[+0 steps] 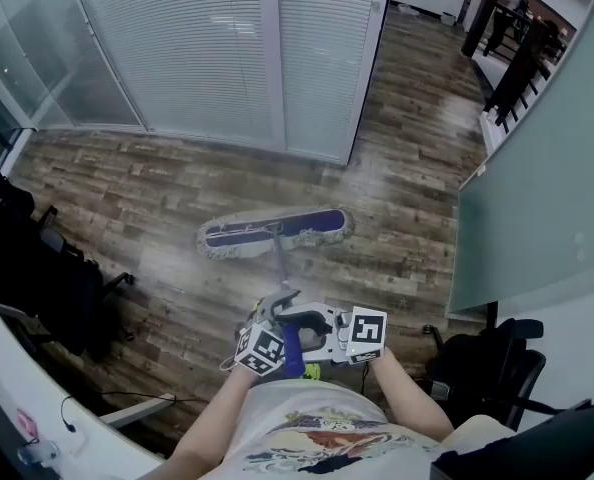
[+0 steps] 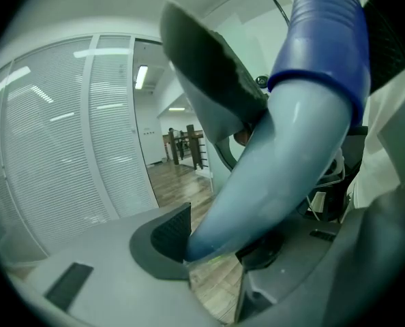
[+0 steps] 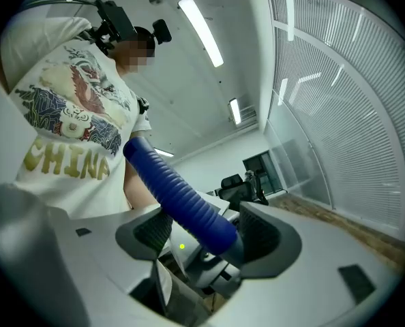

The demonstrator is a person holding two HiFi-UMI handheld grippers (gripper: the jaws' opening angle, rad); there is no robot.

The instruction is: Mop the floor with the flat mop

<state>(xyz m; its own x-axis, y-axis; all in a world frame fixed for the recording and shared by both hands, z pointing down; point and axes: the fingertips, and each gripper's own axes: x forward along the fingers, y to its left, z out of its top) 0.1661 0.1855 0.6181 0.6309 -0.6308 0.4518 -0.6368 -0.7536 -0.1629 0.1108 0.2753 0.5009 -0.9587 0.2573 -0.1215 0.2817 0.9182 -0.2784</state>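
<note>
White T-shirt (image 1: 307, 413) with colourful print; grey left claw (image 2: 216, 251) and right claw (image 3: 202, 234) carry black-and-white marker cubes (image 1: 367, 333).

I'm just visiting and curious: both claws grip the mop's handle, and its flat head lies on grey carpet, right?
Not carpet: the head view shows the mop's flat head lying on a wooden plank floor. The rest holds: the left claw and right claw both grip the handle.
</note>
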